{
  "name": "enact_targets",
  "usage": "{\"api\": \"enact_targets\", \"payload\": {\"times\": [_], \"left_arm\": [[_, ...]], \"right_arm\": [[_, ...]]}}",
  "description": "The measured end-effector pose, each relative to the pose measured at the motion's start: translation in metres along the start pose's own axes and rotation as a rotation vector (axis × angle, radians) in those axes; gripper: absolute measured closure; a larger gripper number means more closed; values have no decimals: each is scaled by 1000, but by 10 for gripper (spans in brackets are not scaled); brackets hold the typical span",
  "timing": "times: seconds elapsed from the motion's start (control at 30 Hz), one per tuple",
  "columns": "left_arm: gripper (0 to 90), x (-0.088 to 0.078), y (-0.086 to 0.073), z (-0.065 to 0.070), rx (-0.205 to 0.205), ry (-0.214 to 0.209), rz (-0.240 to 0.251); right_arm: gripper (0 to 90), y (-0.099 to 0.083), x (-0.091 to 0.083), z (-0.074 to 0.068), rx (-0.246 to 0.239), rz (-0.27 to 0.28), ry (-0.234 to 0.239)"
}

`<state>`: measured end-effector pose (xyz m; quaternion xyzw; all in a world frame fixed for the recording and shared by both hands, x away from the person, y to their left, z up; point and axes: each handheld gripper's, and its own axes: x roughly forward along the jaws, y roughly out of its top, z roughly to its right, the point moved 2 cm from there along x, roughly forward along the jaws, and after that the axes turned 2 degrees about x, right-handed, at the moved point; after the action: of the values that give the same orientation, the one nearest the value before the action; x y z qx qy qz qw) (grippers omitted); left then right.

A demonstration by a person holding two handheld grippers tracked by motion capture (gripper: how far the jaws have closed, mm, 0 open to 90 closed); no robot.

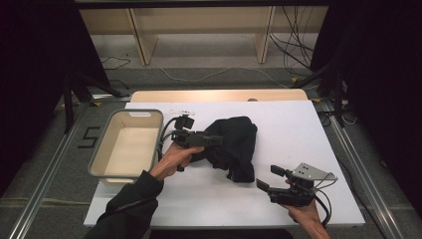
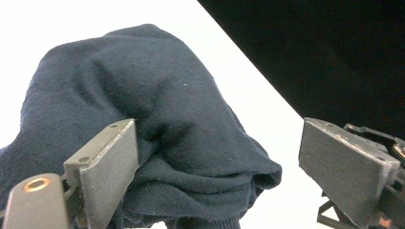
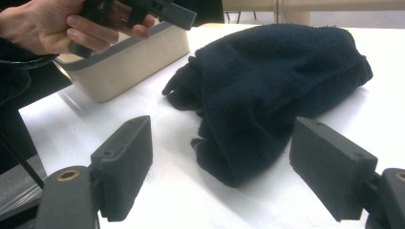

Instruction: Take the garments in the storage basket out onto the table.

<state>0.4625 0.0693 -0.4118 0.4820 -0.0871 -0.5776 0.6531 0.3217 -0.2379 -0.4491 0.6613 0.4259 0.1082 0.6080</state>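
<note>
A dark navy cloth (image 1: 234,144) lies crumpled in the middle of the white table (image 1: 293,124). My left gripper (image 1: 215,140) hovers over the cloth's left part, pointing right. In the left gripper view its jaws stand wide apart (image 2: 217,129) with the cloth (image 2: 143,86) just beyond them, the left jaw close beside a fold. My right gripper (image 1: 266,177) rests near the front right of the table, open, with nothing between its jaws (image 3: 222,126). Just ahead of it lies the cloth (image 3: 277,71).
A beige bin (image 1: 133,113) with a grey rim stands at the table's left side, with nothing in it; the right gripper view shows its wall (image 3: 129,57) behind the left hand (image 3: 43,24). Bare table surface stretches to the right of the cloth. Shelving and cables sit beyond the far edge.
</note>
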Motion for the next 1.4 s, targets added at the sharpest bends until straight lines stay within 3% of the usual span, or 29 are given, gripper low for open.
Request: {"api": "enact_targets", "payload": {"times": [0.37, 0.77, 1.2, 1.4], "left_arm": [[126, -13, -7, 10, 54, -29, 37], [126, -27, -17, 17, 124, -23, 79], [128, -45, -31, 14, 154, 0, 109], [128, -49, -37, 17, 194, 8, 117]], "right_arm": [[232, 0, 1, 0, 4, 0, 1], [232, -1, 1, 0, -3, -3, 1], [232, -1, 2, 0, -4, -5, 3], [232, -1, 2, -1, -3, -8, 4]]}}
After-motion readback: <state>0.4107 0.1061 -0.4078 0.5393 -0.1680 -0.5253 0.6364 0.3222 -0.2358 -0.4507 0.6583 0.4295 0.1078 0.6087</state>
